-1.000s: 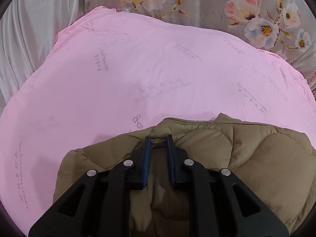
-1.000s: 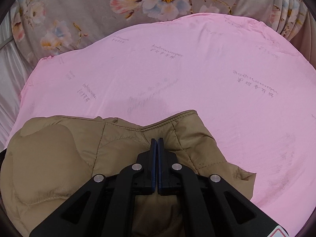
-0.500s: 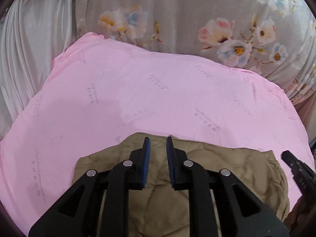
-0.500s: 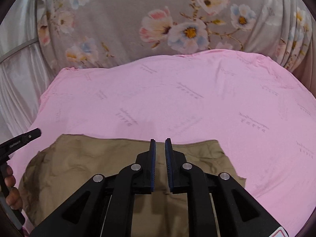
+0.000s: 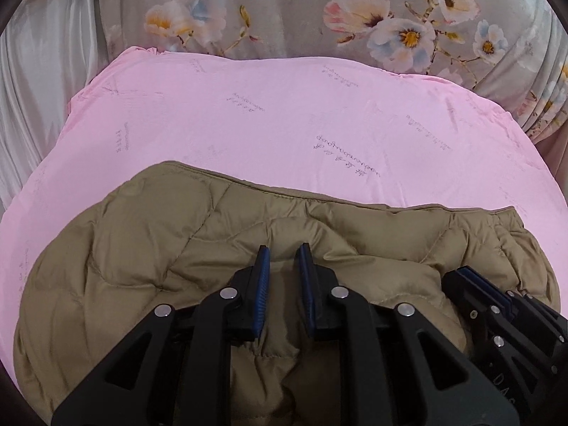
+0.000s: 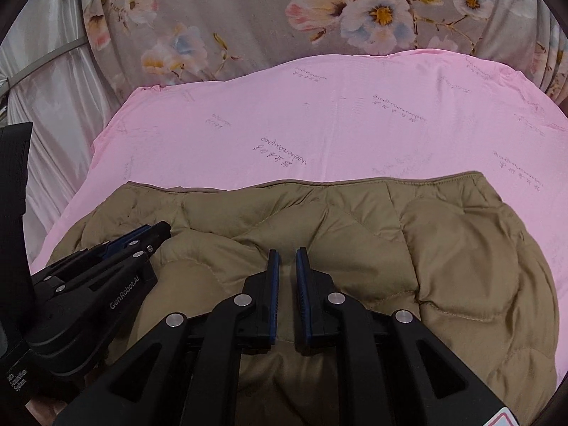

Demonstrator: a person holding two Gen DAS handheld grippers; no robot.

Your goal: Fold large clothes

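A tan quilted jacket (image 5: pixel 177 241) lies bunched in a wide, puffy fold on the pink sheet (image 5: pixel 284 124), its stitched edge running along the far side. My left gripper (image 5: pixel 282 248) hovers over its middle, jaws a little apart, with only jacket surface showing in the gap. In the right wrist view the jacket (image 6: pixel 461 248) fills the near half. My right gripper (image 6: pixel 287 251) stands over it the same way, narrowly open, nothing pinched. Each gripper shows in the other's view: the right gripper (image 5: pixel 472 273) at the lower right, the left gripper (image 6: pixel 152 229) at the lower left.
The pink sheet (image 6: pixel 355 124) stretches beyond the jacket to a grey floral quilt (image 5: pixel 284 10) piled along the back. Silvery pleated fabric (image 5: pixel 35 88) hangs at the left edge. The two grippers are close side by side.
The right jaws, shut on the jacket's edge a second ago, have parted. Both grippers have drawn back toward the near side, and the jacket now lies as a wider quilted fold beneath them.
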